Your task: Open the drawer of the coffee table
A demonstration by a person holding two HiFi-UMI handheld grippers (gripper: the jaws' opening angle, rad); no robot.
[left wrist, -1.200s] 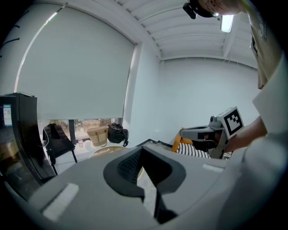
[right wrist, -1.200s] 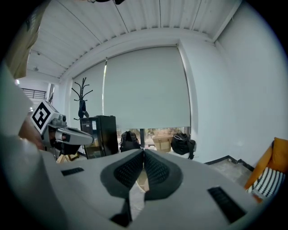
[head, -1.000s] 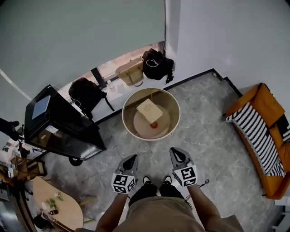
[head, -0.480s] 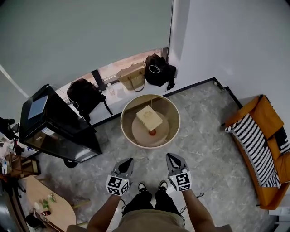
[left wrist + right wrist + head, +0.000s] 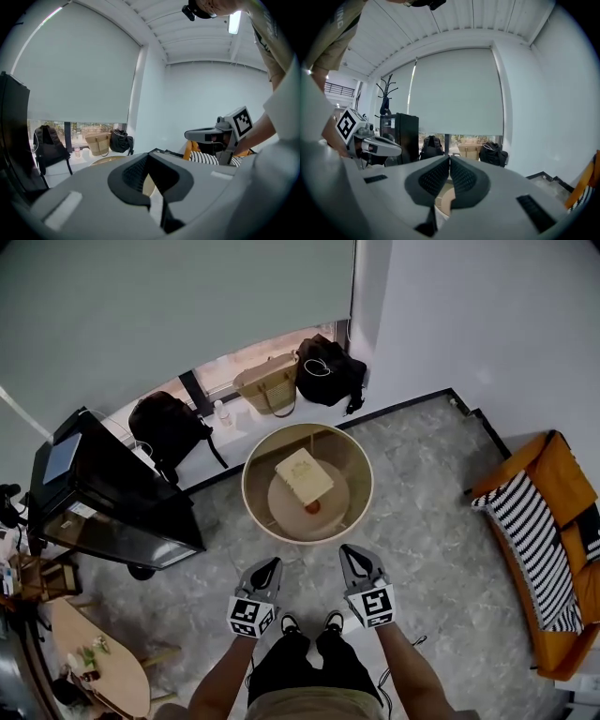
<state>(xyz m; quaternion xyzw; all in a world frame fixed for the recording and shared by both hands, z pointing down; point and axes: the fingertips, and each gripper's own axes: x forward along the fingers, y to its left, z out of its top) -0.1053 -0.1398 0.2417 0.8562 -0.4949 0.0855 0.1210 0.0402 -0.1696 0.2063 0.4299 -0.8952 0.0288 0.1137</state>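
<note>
Cannot see the drawer from above; only the round counter (image 5: 255, 507) ahead on the floor (image 5: 441, 521), pale box (image 5: 303, 475) and small red thing (image 5: 313, 506) on top. Have drawn nearer in the last second, bringing left claw (image 5: 272, 563) and right claw (image 5: 347, 551) down toward its near rim, both clenched on nothing. Still only an approach; drawer front yet to find

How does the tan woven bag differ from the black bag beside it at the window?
Colour: the tan woven bag is pale straw; the black bag is dark. Shape: the tan woven bag stands flat-sided, the black bag slumps rounded. Both sit under the window, beyond the round coffee table.
</note>
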